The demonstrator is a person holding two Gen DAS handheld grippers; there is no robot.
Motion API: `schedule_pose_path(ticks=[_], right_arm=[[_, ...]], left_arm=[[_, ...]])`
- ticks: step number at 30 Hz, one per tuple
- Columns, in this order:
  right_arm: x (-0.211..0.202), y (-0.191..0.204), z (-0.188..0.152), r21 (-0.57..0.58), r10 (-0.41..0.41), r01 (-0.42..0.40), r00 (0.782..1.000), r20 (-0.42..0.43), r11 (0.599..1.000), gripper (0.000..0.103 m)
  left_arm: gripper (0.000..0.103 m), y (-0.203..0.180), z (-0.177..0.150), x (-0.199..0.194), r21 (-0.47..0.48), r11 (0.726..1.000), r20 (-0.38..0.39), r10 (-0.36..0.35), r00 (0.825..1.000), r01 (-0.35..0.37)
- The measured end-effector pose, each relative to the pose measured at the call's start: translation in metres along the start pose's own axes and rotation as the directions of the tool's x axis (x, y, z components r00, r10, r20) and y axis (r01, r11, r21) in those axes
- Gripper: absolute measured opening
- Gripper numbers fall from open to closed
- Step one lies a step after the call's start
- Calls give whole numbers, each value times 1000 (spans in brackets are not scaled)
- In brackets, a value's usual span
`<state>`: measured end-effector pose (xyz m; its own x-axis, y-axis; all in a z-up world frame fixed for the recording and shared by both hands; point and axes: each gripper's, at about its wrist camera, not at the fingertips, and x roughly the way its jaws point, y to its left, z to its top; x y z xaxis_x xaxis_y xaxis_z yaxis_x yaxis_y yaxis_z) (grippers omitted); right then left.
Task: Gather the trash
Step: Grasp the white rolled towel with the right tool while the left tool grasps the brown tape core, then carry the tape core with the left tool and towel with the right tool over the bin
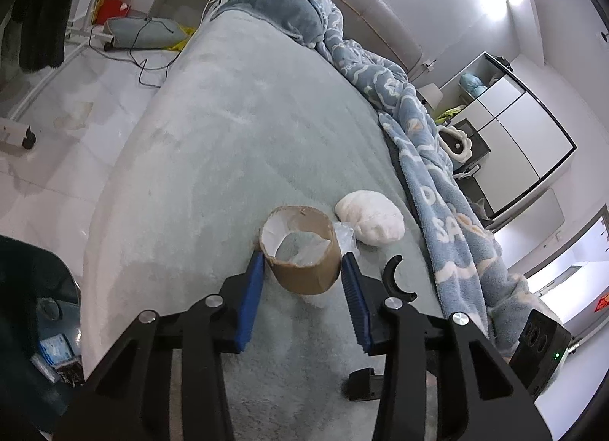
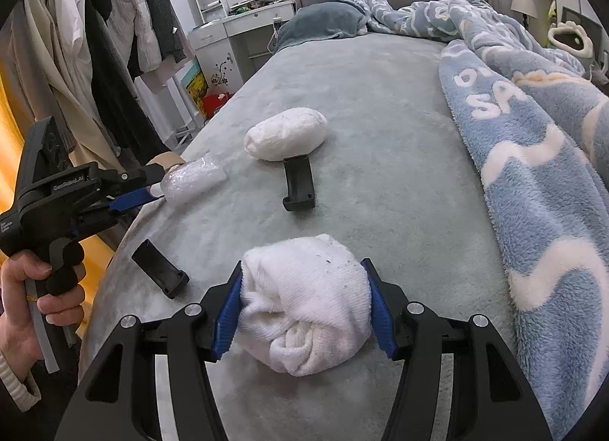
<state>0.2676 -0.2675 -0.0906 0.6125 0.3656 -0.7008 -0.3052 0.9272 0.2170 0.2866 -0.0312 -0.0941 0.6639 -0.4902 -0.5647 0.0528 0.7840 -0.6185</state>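
Left gripper [image 1: 302,269] brackets the brown cardboard tape ring [image 1: 300,250]; right gripper [image 2: 302,307] clamps the rolled white towel bundle [image 2: 304,300].

Ring lies dead ahead on the grey bed cover [image 1: 228,136], axis upright, pads flanking it, contact unclear; second white bundle [image 1: 371,222] beyond.

Empty brown tape roll [image 1: 300,250] upright on bed, crumpled plastic [image 1: 344,237] beside.

Both wrist views close, angled down – sharing bed [image 1: 213,128] (grey)
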Motion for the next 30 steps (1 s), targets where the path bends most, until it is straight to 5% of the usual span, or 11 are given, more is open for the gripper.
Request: schedule_pose_path(ticks=[19,25,30], right_arm=[[-2,29,34,11,0,-1,997,81,1000,57],[-7,51,49,3,-4,3,992,127,1000,56],[-10,68,60,-1,1,-1,988,154,1000,56]], left_arm=[[43,-20,11,-52,273,951,116,120,986,-148],[43,-10,14,-73,321,926,143,160,977,-199],[43,8,19,-87,292,935,134,169,976,-202]])
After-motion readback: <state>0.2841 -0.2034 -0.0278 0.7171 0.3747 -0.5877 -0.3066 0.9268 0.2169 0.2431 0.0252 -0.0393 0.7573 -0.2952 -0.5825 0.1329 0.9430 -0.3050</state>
